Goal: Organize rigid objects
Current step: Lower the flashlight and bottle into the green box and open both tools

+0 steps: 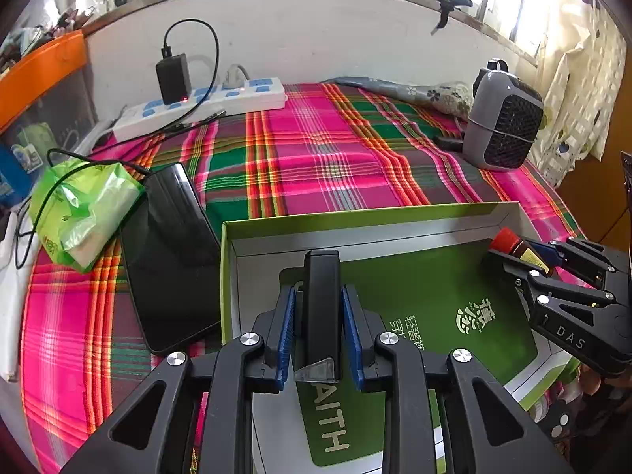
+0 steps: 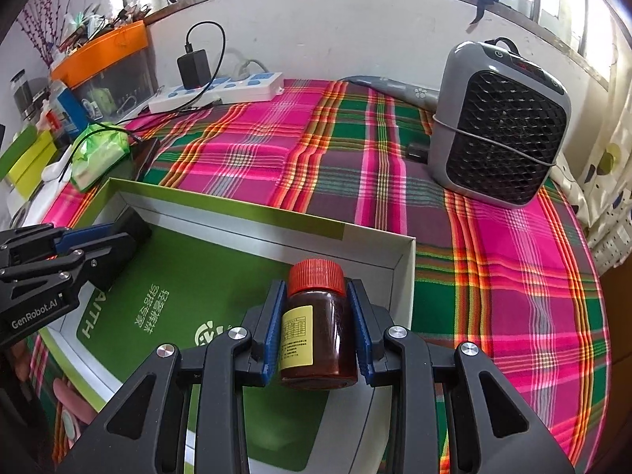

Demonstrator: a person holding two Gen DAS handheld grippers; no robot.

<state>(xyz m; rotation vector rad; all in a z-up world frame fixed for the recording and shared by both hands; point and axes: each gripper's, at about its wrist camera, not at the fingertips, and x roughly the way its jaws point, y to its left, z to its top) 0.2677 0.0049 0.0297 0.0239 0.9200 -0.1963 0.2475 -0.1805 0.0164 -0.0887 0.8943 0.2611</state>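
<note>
Over the left half of the box (image 1: 233, 237), my left hand-held gripper (image 1: 318, 328) is clamped on a slim black bar (image 1: 322, 308) with a clear wedge-shaped end, its long axis running straight forward along the fingers; hard, smooth plastic by the look of it. To its left on the plaid cloth (image 1: 316, 158) lie a soft green packet (image 1: 85, 213) and a glossy dark phone (image 1: 170, 260), flat and just beside the box wall. The box is shallow card with a green printed liner. Over its right corner, my right hand-held gripper (image 2: 318, 328) is closed on a brown bottle (image 2: 320, 339) with a ribbed red cap (image 2: 316, 274), neck pointing forward toward the far wall. Both things hang above the liner, so I judge each release is a short drop straight down; the round bottle may roll. Far right stands a grey heater (image 2: 501, 126).
</note>
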